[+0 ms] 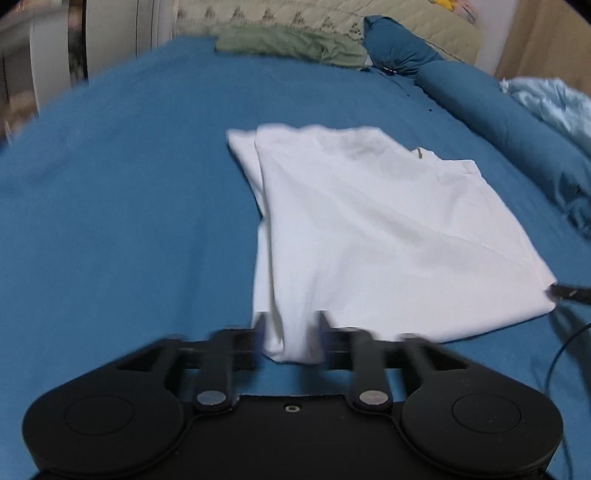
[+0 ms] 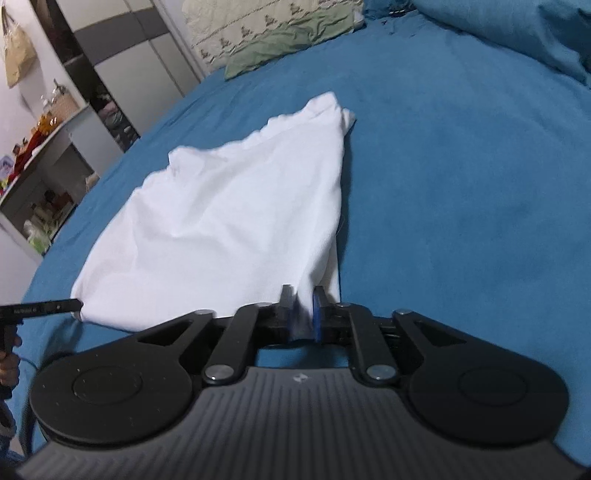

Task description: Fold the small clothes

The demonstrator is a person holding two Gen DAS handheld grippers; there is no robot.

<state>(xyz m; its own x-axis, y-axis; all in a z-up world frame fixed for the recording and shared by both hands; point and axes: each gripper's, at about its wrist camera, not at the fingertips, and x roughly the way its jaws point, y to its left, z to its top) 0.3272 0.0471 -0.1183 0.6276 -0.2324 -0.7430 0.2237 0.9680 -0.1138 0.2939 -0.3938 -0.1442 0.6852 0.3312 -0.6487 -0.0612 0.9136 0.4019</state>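
A white garment (image 1: 369, 229) lies partly folded on the blue bed sheet (image 1: 129, 203); it also shows in the right wrist view (image 2: 221, 229). My left gripper (image 1: 291, 328) is shut on the garment's near left corner, with cloth bunched between the fingers. My right gripper (image 2: 303, 312) is shut on the garment's near right corner. The right gripper's tip shows at the garment's far right edge in the left wrist view (image 1: 569, 293), and the left gripper's tip shows at the left edge in the right wrist view (image 2: 44, 306).
A green cloth (image 1: 291, 44) lies at the far side of the bed by a quilted cover (image 1: 332, 18). Blue pillows (image 1: 480, 99) and a light blue fabric (image 1: 554, 103) lie at the right. Shelves with small items (image 2: 40, 155) stand left of the bed.
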